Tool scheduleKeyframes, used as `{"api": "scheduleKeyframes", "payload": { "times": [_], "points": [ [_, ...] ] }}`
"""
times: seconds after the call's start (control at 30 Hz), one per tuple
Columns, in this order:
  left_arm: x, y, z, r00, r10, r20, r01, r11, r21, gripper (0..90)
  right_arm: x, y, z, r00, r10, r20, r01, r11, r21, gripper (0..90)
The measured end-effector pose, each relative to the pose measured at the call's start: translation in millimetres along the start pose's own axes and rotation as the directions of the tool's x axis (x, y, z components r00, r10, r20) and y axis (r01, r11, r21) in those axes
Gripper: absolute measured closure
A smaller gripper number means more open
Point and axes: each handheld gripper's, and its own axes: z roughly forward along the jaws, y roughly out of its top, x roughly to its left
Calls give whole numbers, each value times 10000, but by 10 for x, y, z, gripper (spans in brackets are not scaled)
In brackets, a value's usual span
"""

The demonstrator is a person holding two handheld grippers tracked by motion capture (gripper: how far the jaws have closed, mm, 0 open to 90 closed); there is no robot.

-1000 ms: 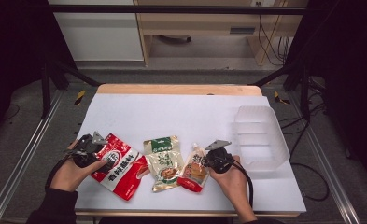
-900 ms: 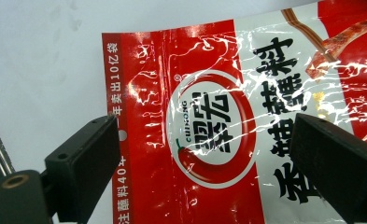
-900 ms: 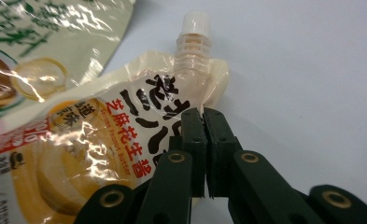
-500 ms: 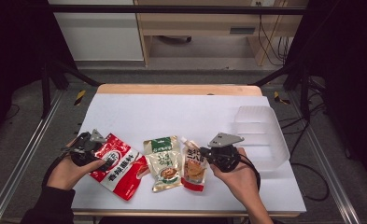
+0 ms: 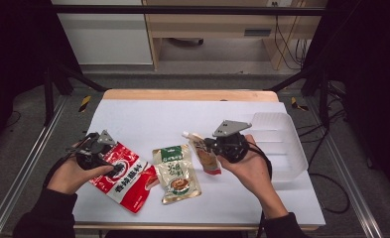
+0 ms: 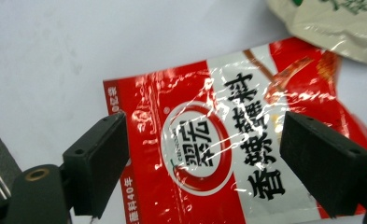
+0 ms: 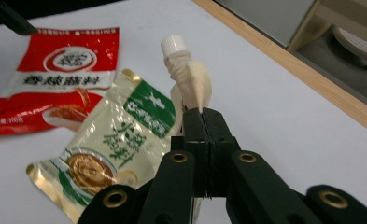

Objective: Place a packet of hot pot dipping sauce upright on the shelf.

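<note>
Above white table (image 5: pixel 148 119), right hand-held gripper (image 5: pixel 208 147) clamps spouted pouch (image 5: pixel 206 154) ahead.

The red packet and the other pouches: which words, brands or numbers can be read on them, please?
"香辣蘸料", black on the white band of the red packet
"翠宏", in the red ring of the same packet's round logo
"40年", in the small line along that packet's edge; the rest of that line is too small to read
Green and cream pouch: print too blurred to read
Spouted pouch: no readable text
</note>
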Motion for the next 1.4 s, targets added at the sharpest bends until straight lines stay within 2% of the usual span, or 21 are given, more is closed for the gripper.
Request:
{"api": "scheduleKeyframes", "payload": {
  "times": [0.03, 0.1, 0.13, 0.33, 0.4, 0.47, 0.53, 0.63, 0.87, 0.9, 1.0, 1.07, 1.17, 1.3, 1.33, 1.4],
  "points": [
    [-14, 63, -28, 9998, 187, 45, -188, 9998, 10, 175, -1, 86, 51, 9997, -82, -225, 78, 9998, -181, 900],
    [-21, 99, -42, 9995, 307, 43, -307, 9995, 25, 176, 3, 117, 68, 9994, -139, -307, 131, 9996, -259, 900],
    [-31, 145, -64, 9990, 444, 83, -444, 9990, 25, 182, 38, 209, 122, 9984, -208, -526, 186, 9989, -427, 900],
    [-94, 335, -193, 9946, 1026, 170, -1021, 9944, -264, 207, 130, 380, 249, 9943, -389, -988, 326, 9974, -648, 900],
    [-119, 383, -238, 9930, 1147, 268, -1134, 9925, -453, 213, 177, 437, 304, 9917, -401, -1218, 314, 9969, -726, 900],
    [-149, 425, -280, 9915, 1292, 180, -1280, 9903, -533, 220, 221, 484, 359, 9888, -436, -1426, 330, 9966, -754, 900],
    [-165, 470, -317, 9898, 1362, 424, -1327, 9881, -775, 227, 265, 523, 416, 9862, -468, -1590, 353, 9966, -742, 900],
    [-165, 524, -340, 9889, 1418, 452, -1380, 9873, -784, 250, 378, 595, 517, 9810, -658, -1825, 527, 9958, -754, 900],
    [-191, 628, -336, 9817, 1809, 601, -1771, 9822, -627, 298, 486, 653, 608, 9742, -770, -2123, 624, 9952, -748, 900],
    [-198, 638, -333, 9813, 1837, 566, -1801, 9815, -643, 312, 497, 658, 619, 9716, -788, -2232, 626, 9949, -789, 900],
    [-220, 683, -327, 9750, 2022, 922, -1941, 9768, -901, 340, 528, 666, 640, 9687, -872, -2324, 709, 9945, -774, 900],
    [-225, 709, -328, 9730, 2142, 860, -2069, 9746, -859, 347, 553, 668, 647, 9666, -907, -2395, 739, 9942, -785, 900],
    [-229, 748, -323, 9723, 2156, 906, -2075, 9739, -916, 361, 575, 670, 653, 9641, -919, -2490, 734, 9939, -823, 900],
    [-226, 788, -310, 9689, 2296, 926, -2215, 9710, -904, 418, 590, 670, 663, 9604, -950, -2619, 742, 9933, -885, 900],
    [-225, 794, -306, 9687, 2288, 966, -2199, 9709, -952, 456, 592, 669, 662, 9591, -921, -2676, 697, 9933, -921, 900],
    [-224, 804, -303, 9685, 2284, 996, -2178, 9701, -1070, 477, 591, 668, 661, 9588, -902, -2694, 673, 9934, -931, 900]
  ]
}}
